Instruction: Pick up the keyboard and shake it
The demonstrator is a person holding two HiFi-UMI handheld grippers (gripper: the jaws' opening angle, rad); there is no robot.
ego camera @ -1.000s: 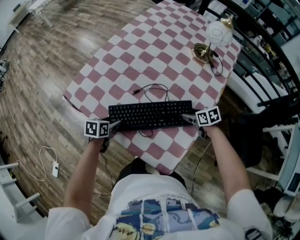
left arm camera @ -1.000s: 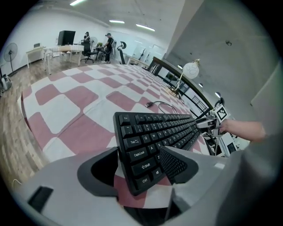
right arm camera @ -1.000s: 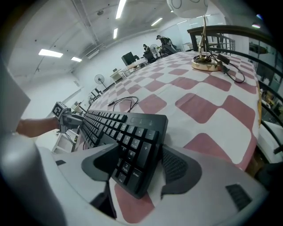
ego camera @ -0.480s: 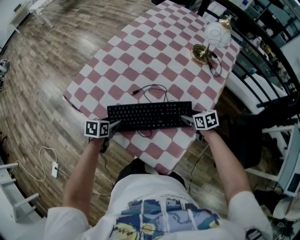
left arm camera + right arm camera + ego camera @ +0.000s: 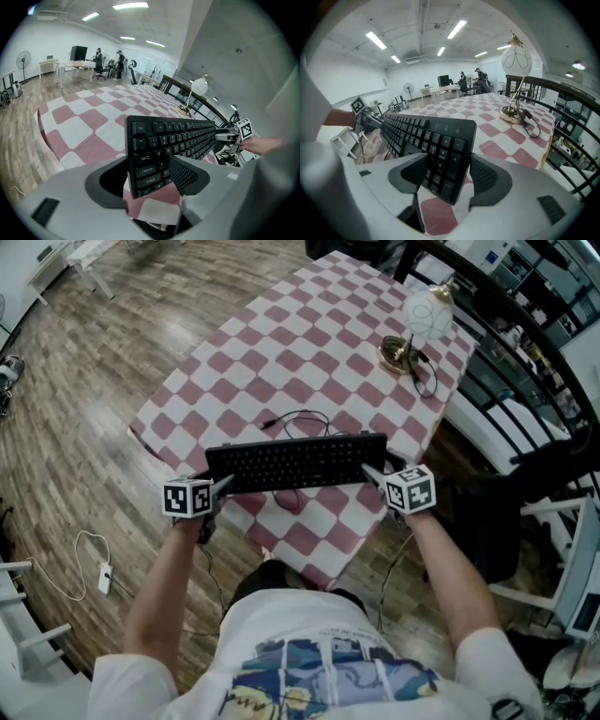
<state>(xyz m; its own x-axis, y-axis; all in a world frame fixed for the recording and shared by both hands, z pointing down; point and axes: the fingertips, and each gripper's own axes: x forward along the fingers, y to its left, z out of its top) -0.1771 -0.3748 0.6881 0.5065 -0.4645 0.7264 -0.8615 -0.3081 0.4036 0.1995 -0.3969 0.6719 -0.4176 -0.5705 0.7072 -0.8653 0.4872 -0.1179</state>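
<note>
Keyboard first: the long black plastic keyboard (image 5: 295,462) is up off the pink-and-white checked worktop (image 5: 281,343), just above its front edge, with one gripper on each end. The left gripper (image 5: 221,486) has its jaws pinched on the left end, by the Tab and Caps Lock keys. The right gripper (image 5: 373,474) has just been closing its jaws a little more. They stand wide and squeeze the right end, over the number keys.

So the picking up looks done. The shaking is what is left, I think.

The keyboard's thin black cord (image 5: 302,418) lies in loops on the worktop behind it and could tug. A white-and-gold lamp (image 5: 412,329) stands well away at the back corner. A black railing (image 5: 525,362) runs along the right side. Above the worktop there looks to be lots of room to shake.
</note>
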